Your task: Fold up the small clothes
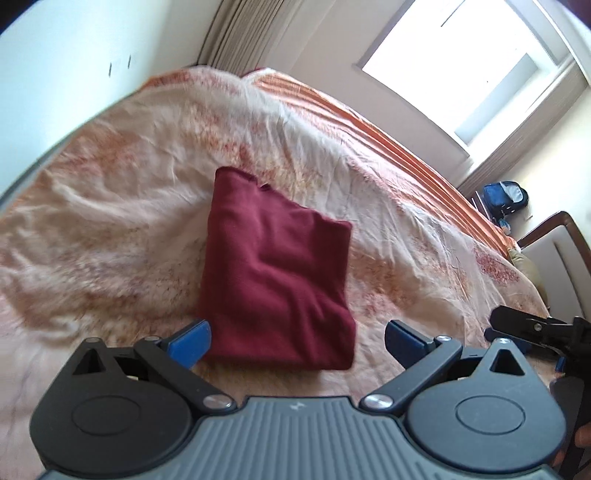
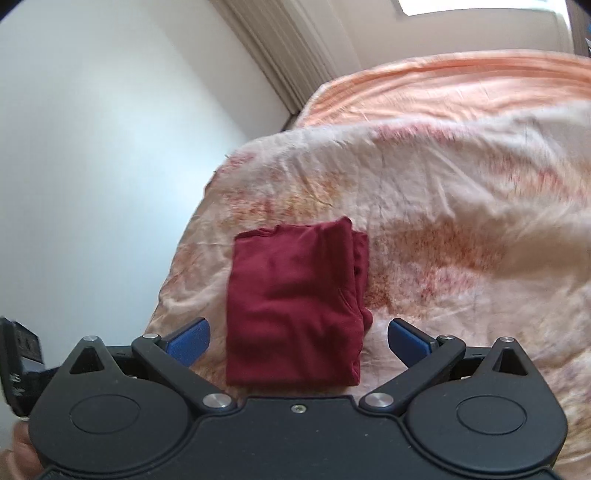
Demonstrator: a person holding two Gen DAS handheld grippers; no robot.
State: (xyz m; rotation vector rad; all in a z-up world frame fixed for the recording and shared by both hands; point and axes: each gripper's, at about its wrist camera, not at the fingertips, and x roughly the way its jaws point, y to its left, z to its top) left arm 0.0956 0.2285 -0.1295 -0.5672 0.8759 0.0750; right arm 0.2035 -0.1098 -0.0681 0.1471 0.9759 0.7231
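A dark red garment (image 1: 275, 280) lies folded into a thick rectangle on the cream and orange bedspread (image 1: 110, 206). My left gripper (image 1: 297, 341) hangs above its near edge, open wide, blue pads (image 1: 190, 341) apart and nothing between them. In the right wrist view the same red garment (image 2: 295, 306) shows its stacked layers along the right side. My right gripper (image 2: 299, 339) is also open above it, its blue pads (image 2: 408, 341) clear of the cloth. The right gripper's black frame (image 1: 532, 328) appears at the right edge of the left wrist view.
The bed (image 2: 461, 192) fills most of both views, with an orange striped cover (image 1: 369, 129) along its far side. A white wall (image 2: 92, 166), a curtain (image 1: 240, 33) and a bright window (image 1: 461, 66) stand behind. A blue bag (image 1: 504, 195) and a wooden headboard (image 1: 554, 240) are at right.
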